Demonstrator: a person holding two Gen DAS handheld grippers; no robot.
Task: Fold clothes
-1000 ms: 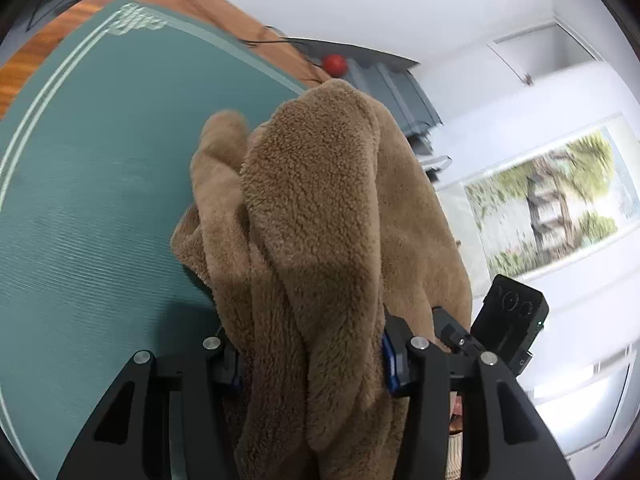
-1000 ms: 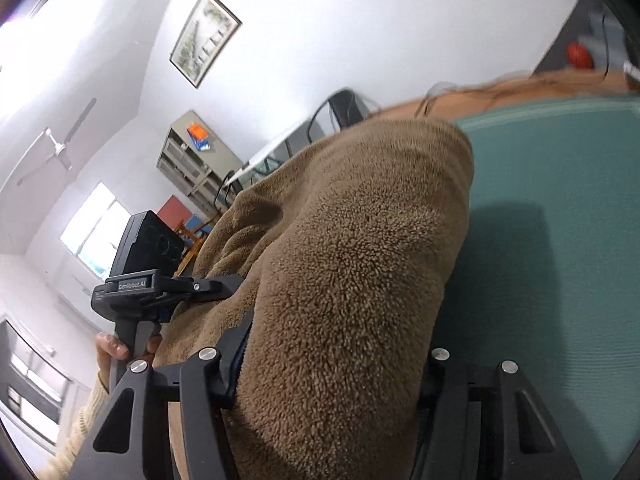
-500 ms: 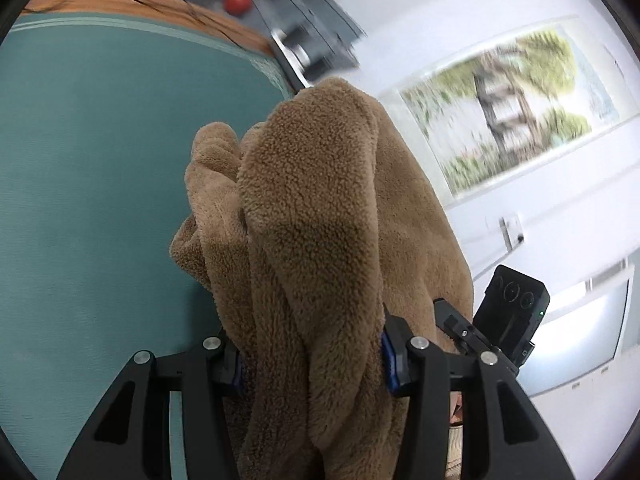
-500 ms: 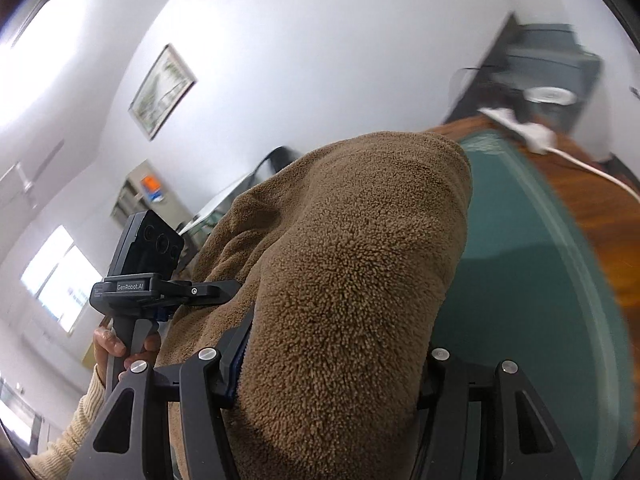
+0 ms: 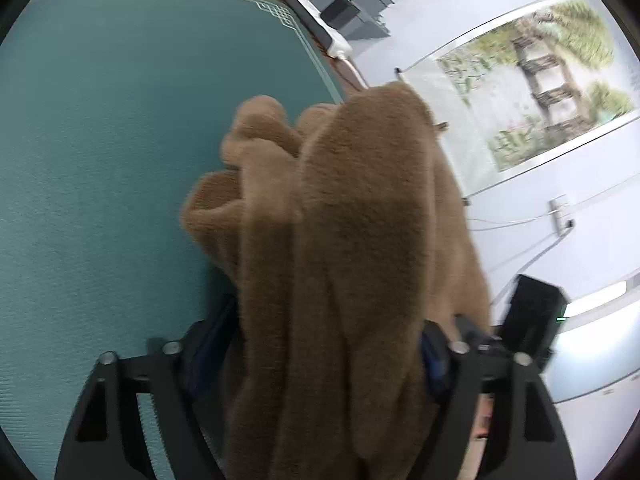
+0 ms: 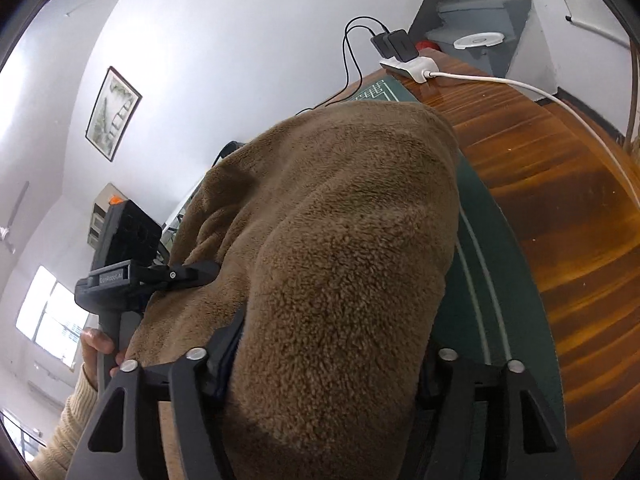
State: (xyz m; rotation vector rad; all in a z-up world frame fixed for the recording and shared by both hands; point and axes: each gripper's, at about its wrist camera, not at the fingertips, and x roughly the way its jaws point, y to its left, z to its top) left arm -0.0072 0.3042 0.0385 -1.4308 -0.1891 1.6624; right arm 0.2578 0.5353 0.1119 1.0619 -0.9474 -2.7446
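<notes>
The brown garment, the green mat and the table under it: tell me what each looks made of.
Brown garment: thick fleece or sherpa, judging by its nubby matte pile. Green mat: probably textured vinyl or woven fabric, finely ribbed, with a pale printed border. Table: glossy varnished wood, showing grain and reflections.

Bare green mat [image 5: 100, 140] leftward, power strip [image 6: 412, 66] at far corner
</notes>
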